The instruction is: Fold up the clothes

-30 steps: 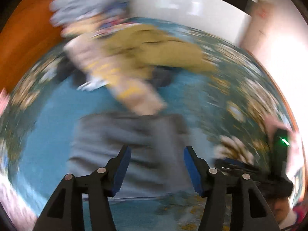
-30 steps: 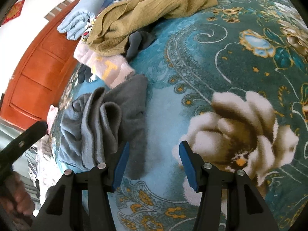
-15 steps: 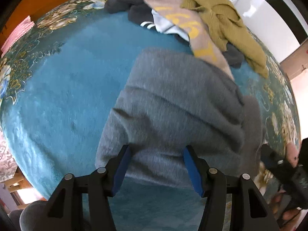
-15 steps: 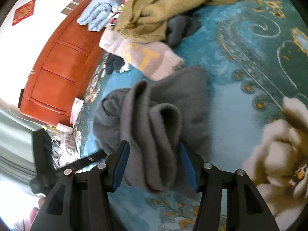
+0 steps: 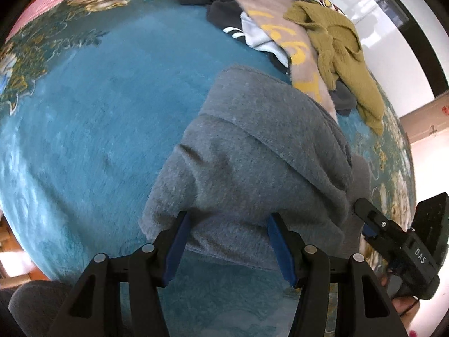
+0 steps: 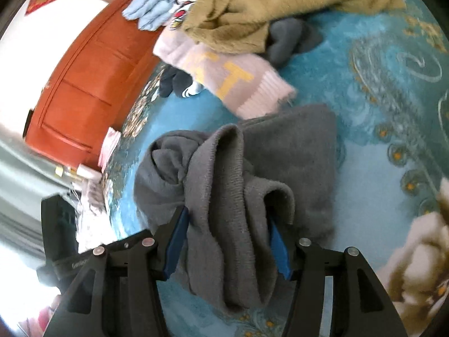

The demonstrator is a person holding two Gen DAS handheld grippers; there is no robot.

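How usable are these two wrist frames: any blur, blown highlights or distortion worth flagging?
Left wrist: mostly sharp on the grey garment, with strong fisheye curving of the teal carpet and blown-out white at the right edge. Right wrist: motion blur smears the pink sweater and olive sweater, the window light at lower left is overexposed, and the right gripper stays crisp.

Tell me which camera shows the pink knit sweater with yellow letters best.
The right wrist view: the pink knit sweater with yellow letters shows its ribbed hem and lettering, though slightly blurred. The left wrist view shows it as a narrow strip near the frame's top, partly under the olive-green sweater.
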